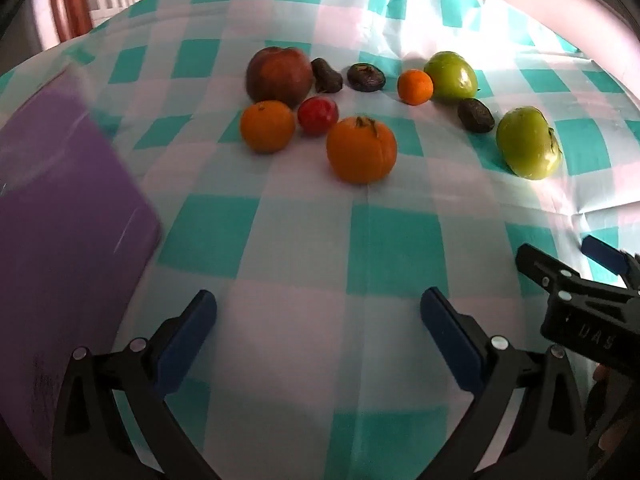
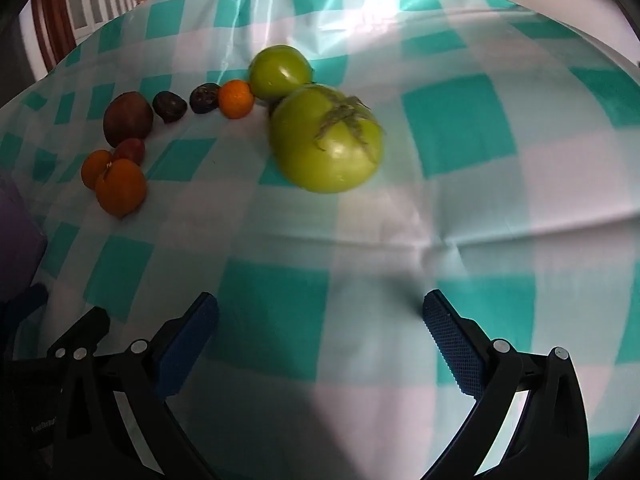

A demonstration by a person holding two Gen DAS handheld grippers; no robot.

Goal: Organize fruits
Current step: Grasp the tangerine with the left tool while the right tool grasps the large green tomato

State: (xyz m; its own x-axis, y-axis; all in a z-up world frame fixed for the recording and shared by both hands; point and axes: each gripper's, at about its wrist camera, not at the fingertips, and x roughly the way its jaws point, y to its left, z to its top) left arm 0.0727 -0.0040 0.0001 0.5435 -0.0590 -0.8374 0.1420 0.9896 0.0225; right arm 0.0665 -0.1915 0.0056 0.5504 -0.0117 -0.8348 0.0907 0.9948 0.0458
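Note:
Several fruits lie on a checked tablecloth [image 1: 304, 240]. In the left wrist view I see a large orange fruit [image 1: 361, 149], a smaller orange one [image 1: 267, 126], a red fruit [image 1: 317, 115], a big dark red fruit [image 1: 279, 75], a small orange [image 1: 415, 86], two green tomatoes [image 1: 528, 143] [image 1: 451, 75] and dark fruits [image 1: 475, 115]. My left gripper [image 1: 318, 312] is open and empty, short of the fruits. My right gripper [image 2: 320, 312] is open and empty; the near green tomato [image 2: 326, 140] lies ahead of it. The right gripper also shows at the left view's right edge [image 1: 560, 264].
A purple board [image 1: 60, 220] lies on the left of the cloth, close to my left gripper; its corner shows in the right wrist view [image 2: 16, 240]. A wooden chair [image 1: 68, 0] stands beyond the table's far left edge.

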